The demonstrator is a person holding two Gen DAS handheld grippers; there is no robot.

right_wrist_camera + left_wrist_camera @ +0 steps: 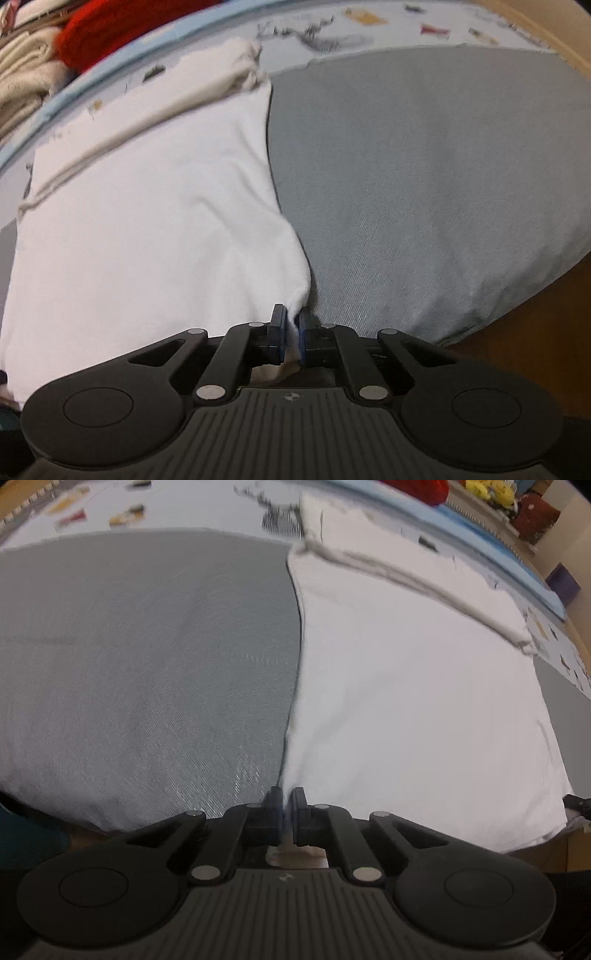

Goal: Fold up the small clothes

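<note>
A white garment lies spread on a grey mat; it also shows in the right wrist view, on the same grey mat. A folded-over band with a hem runs across its far side. My left gripper is shut on the garment's near left corner. My right gripper is shut on the garment's near right corner, and the cloth bunches into its jaws. Both views are blurred by motion.
A pale printed cloth covers the table beyond the mat. A blue strip borders the table's far side. Red fabric and folded cream towels are stacked past it. Wooden table edge lies near right.
</note>
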